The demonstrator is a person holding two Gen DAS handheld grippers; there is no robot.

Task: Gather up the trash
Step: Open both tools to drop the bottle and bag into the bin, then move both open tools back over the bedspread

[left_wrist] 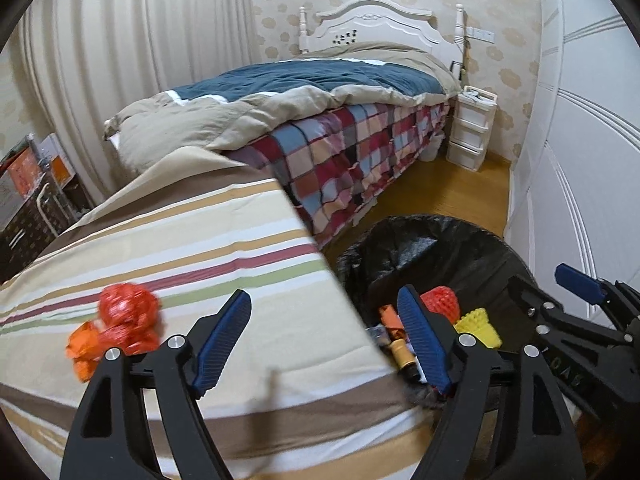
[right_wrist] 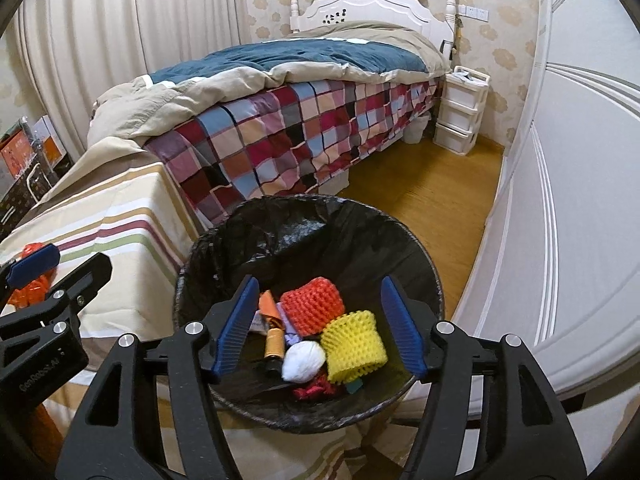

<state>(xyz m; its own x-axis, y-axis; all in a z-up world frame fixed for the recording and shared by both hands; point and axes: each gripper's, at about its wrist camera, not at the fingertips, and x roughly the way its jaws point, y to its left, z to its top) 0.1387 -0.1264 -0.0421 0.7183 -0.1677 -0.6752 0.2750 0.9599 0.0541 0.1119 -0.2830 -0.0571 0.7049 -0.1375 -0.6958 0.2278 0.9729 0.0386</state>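
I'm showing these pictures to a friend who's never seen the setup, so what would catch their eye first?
Probably the black-lined trash bin on the floor beside the striped surface, holding bright orange foam netting, yellow foam netting and a white wad. Next, the red and orange trash lying on the striped cloth. Behind it all stands a bed with a checked cover.

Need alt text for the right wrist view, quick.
The open right gripper hangs empty over a black-lined trash bin holding red foam netting, yellow foam netting and a white wad. At left, the left gripper is above a striped bedsheet.
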